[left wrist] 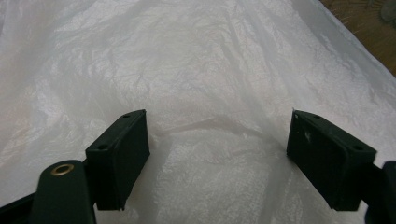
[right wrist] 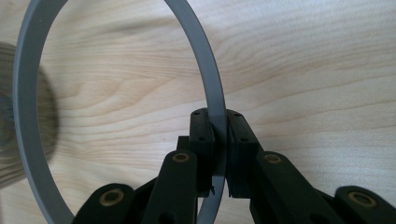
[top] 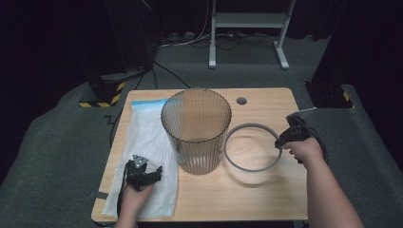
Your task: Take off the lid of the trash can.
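Note:
A ribbed translucent brown bin (top: 196,129) stands upright in the middle of the wooden table (top: 266,194). Right of it hangs a grey ring (top: 251,147), held by its right edge a little above the table. My right gripper (top: 281,141) is shut on that ring (right wrist: 28,116), its pads (right wrist: 201,130) pressing the band from both sides. A white plastic bag (top: 148,156) lies flat on the table's left part. My left gripper (top: 153,175) rests over the bag (left wrist: 196,70) with its jaws open and nothing between its pads (left wrist: 119,154).
A round cable hole (top: 241,100) sits in the table behind the bin. A white desk frame (top: 247,28) and cables stand on the grey floor beyond. Yellow-and-black striped bases (top: 102,97) flank the table's far corners.

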